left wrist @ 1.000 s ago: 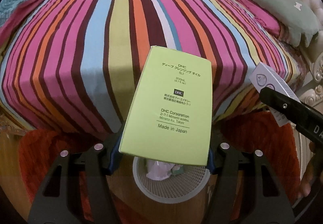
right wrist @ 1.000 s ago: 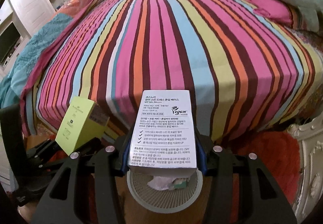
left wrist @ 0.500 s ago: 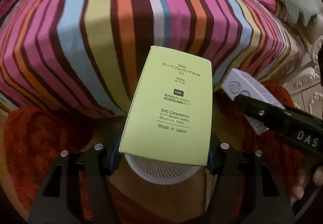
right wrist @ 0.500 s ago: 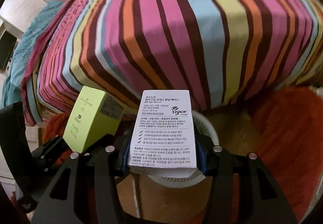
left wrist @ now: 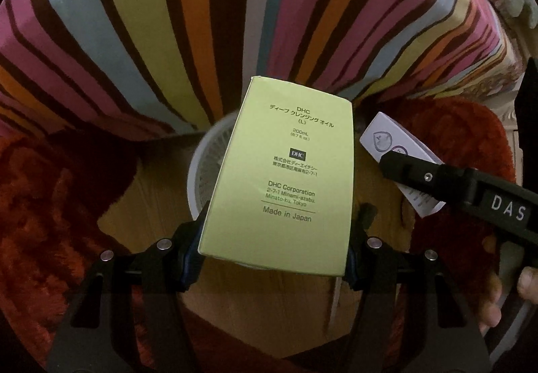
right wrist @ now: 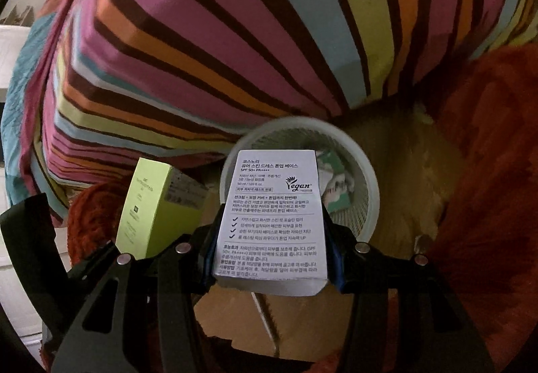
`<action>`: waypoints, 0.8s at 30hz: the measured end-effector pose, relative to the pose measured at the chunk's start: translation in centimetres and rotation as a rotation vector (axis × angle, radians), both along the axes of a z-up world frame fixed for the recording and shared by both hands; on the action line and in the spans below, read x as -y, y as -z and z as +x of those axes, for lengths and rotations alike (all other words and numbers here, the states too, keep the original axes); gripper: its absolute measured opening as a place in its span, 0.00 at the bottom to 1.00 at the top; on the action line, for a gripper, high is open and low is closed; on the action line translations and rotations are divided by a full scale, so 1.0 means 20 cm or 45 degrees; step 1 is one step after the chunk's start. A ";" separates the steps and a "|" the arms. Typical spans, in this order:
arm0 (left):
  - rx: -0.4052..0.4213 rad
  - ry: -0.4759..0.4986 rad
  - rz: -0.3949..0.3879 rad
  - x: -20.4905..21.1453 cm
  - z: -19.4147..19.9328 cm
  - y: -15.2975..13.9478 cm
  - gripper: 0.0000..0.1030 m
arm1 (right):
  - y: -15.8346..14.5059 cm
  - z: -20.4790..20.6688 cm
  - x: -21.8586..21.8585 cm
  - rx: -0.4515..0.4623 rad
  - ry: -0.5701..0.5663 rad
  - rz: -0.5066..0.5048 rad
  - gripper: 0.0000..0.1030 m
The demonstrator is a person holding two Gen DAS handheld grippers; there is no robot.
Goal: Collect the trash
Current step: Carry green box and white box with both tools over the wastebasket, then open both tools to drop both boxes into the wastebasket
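Two cartons held, one per gripper, both above the floor next to the bed.

Left gripper (left wrist: 270, 258): jaws clamped on the lower sides of a tall lime-green cardboard carton (left wrist: 280, 174) printed "DHC", "Made in Japan". Carton stands up between the fingers, tilted slightly left at the top. Seen from the left wrist, it covers most of a round white plastic mesh wastebasket (left wrist: 201, 178), whose rim shows only at the carton's left edge.

Right gripper (right wrist: 272, 267): jaws clamped on a narrow white cardboard carton (right wrist: 272, 215) with black Korean print and a "Vegan" mark. Its top end overlaps the near-left rim of the wastebasket (right wrist: 366, 178). Crumpled white and green paper (right wrist: 336, 184) lies inside the basket.

Cross-views: the white carton (left wrist: 396, 151) and right gripper arm marked "DAS" show right of the green carton, fingers of a hand (left wrist: 497, 292) lower right; the green carton (right wrist: 151, 208) shows left of the white one, apart from it.

Surroundings: multicolour striped bedspread (left wrist: 168, 20) hanging over the bed edge behind the basket; red shaggy rug (left wrist: 43, 221) on both sides; bare wooden floor (left wrist: 255, 312) beneath the basket.
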State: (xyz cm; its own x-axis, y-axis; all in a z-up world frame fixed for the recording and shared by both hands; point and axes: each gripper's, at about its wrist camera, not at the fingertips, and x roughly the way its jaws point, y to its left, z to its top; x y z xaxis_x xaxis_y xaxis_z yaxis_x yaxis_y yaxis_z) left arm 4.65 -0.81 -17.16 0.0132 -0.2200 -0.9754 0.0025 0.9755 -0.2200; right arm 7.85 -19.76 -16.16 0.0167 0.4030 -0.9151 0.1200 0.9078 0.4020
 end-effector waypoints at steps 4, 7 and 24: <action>-0.069 0.000 -0.003 0.02 0.02 0.07 0.60 | 0.08 0.00 0.00 -0.092 0.016 0.018 0.47; -0.112 -0.010 -0.014 0.03 0.03 0.12 0.60 | 0.15 0.00 0.01 -0.161 0.043 0.030 0.47; -0.312 -0.033 -0.029 0.07 0.06 0.33 0.60 | 0.34 0.03 -0.02 -0.317 0.051 -0.014 0.47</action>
State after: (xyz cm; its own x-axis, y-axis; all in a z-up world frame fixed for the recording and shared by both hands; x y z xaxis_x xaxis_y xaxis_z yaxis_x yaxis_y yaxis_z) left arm 5.91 -2.15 -23.79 -0.2169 -0.2443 -0.9451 -0.0785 0.9694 -0.2325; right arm 8.46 -19.41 -22.99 -0.1943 0.3964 -0.8973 0.2502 0.9045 0.3454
